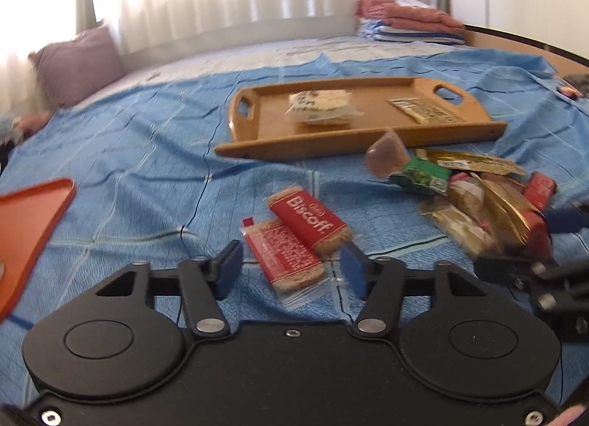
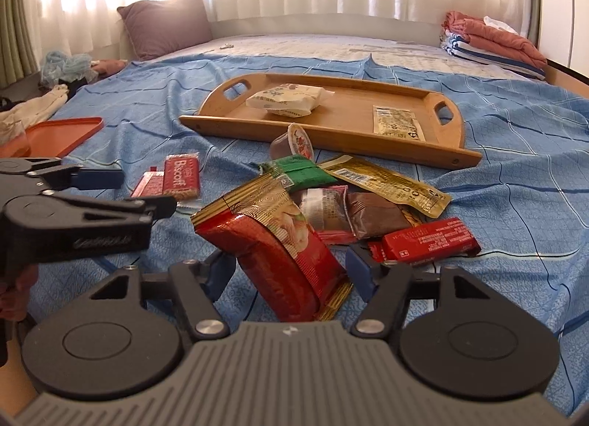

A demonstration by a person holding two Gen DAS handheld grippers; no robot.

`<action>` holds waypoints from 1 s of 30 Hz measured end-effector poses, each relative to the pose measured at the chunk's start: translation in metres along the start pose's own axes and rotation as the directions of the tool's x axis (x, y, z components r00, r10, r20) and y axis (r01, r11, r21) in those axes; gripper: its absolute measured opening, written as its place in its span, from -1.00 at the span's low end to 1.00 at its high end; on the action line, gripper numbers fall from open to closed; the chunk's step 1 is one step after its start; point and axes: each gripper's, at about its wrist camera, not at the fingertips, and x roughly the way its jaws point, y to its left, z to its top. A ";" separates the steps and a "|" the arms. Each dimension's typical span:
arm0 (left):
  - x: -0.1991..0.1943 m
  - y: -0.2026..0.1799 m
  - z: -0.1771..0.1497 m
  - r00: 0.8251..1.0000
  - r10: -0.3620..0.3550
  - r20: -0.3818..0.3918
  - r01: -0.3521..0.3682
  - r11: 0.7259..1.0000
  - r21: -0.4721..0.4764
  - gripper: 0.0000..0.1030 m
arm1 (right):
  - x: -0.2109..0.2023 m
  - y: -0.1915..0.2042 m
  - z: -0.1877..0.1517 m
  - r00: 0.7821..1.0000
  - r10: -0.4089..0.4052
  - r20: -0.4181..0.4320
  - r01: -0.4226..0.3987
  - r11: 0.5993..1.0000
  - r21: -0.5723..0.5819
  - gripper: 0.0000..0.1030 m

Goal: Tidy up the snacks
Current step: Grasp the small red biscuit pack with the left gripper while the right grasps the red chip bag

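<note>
My left gripper (image 1: 292,269) is low over the blue sheet. Its blue pads sit either side of a red biscuit packet (image 1: 287,260) that lies flat, with slivers of gap showing. A second Biscoff packet (image 1: 309,219) overlaps it behind. In the right wrist view my right gripper (image 2: 291,271) is shut on a red-and-gold snack packet (image 2: 279,242), which is tilted up from the snack pile (image 2: 353,205). Beyond the pile, the wooden tray (image 2: 331,146) holds a white bun packet (image 2: 283,100) and a flat sachet (image 2: 397,124).
An orange tray (image 2: 55,135) lies at the left. The pile includes a jelly cup (image 2: 294,142), a green packet (image 2: 305,172) and a red bar (image 2: 427,242). A purple pillow (image 2: 165,24) and folded towels (image 2: 493,43) are at the back, loose clothes (image 2: 36,105) far left.
</note>
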 end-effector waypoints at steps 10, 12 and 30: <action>0.005 0.015 -0.007 0.998 0.063 0.005 -0.063 0.998 0.007 -0.02 | -0.009 0.004 -0.007 0.998 0.061 0.021 -0.061 0.998 -0.008 0.69; 0.006 0.020 -0.007 0.997 0.081 0.002 -0.081 0.997 0.003 -0.02 | -0.010 0.002 -0.008 0.996 0.082 0.027 -0.082 0.997 0.012 0.76; 0.023 0.025 0.007 0.999 -0.021 -0.036 0.020 0.999 -0.027 -0.30 | 0.002 -0.006 -0.004 0.998 0.066 -0.017 -0.066 0.998 0.020 0.83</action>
